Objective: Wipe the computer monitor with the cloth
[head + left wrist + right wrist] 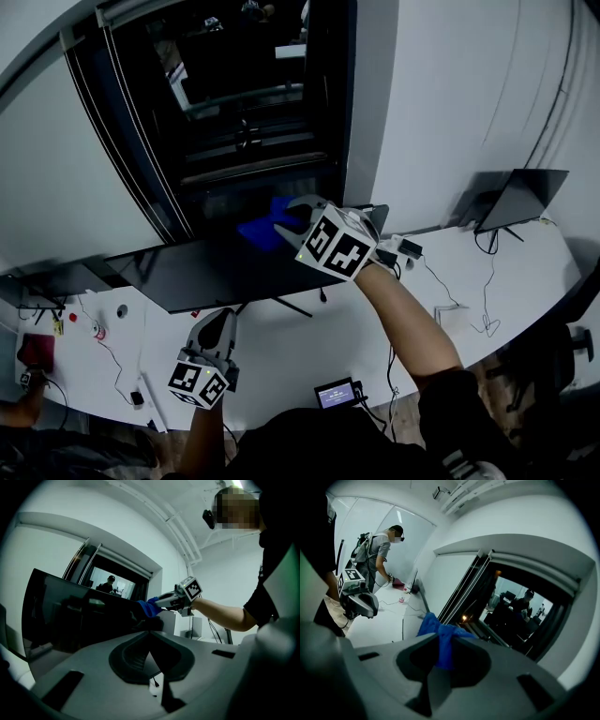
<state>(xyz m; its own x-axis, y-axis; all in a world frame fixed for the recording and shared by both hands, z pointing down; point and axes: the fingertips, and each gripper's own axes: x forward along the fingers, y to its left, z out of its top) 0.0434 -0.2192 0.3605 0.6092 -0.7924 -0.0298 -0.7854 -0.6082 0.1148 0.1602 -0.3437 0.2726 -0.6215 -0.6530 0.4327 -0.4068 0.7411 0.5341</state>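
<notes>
The wide black monitor (pixel 211 272) stands on the white desk (pixel 309 347), its screen facing the window. My right gripper (pixel 295 216) is shut on a blue cloth (pixel 265 228) and holds it at the monitor's upper edge, right of the middle. In the right gripper view the cloth (pixel 440 637) is pinched between the jaws and spills forward. In the left gripper view the monitor (pixel 70 616) fills the left side, with the cloth (pixel 149 607) and right gripper (pixel 161 603) at its top right corner. My left gripper (pixel 223 321) hovers low over the desk, shut and empty.
A dark window (pixel 244 103) lies behind the monitor. A second dark screen (pixel 520 197) stands at the desk's right end, with cables (pixel 469 309) trailing from it. A small lit device (pixel 336 394) sits at the near edge. Another person (pixel 377 557) stands far off.
</notes>
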